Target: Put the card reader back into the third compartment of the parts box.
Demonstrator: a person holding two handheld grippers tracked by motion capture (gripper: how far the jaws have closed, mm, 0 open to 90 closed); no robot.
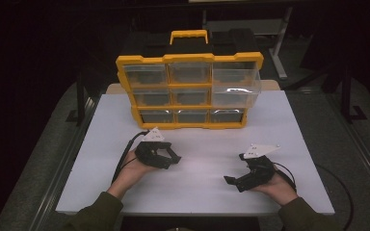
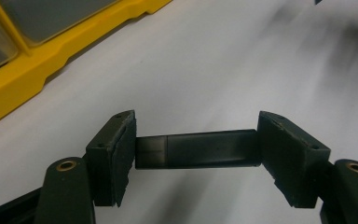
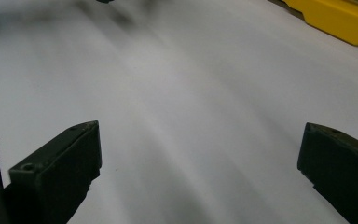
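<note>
Centrally, the left hand-held gripper [image 2: 196, 149] clamps a dark rectangular bar [image 2: 196, 149] lengthwise between its jaws, just above the white table [image 1: 202, 120], near the yellow drawer organizer [image 1: 189, 91]. Right hand-held gripper [image 1: 234, 181]: jaws spread wide, holding nothing, low over the table.

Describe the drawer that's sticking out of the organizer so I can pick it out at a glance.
On the white table stands a yellow organizer with a carry handle and three rows of three clear drawers. Look at the right-hand column: the pulled-out drawer is the top one there. Its neighbours sit flush in the frame, while this one juts forward, its clear front overhanging the drawer beneath.
</note>
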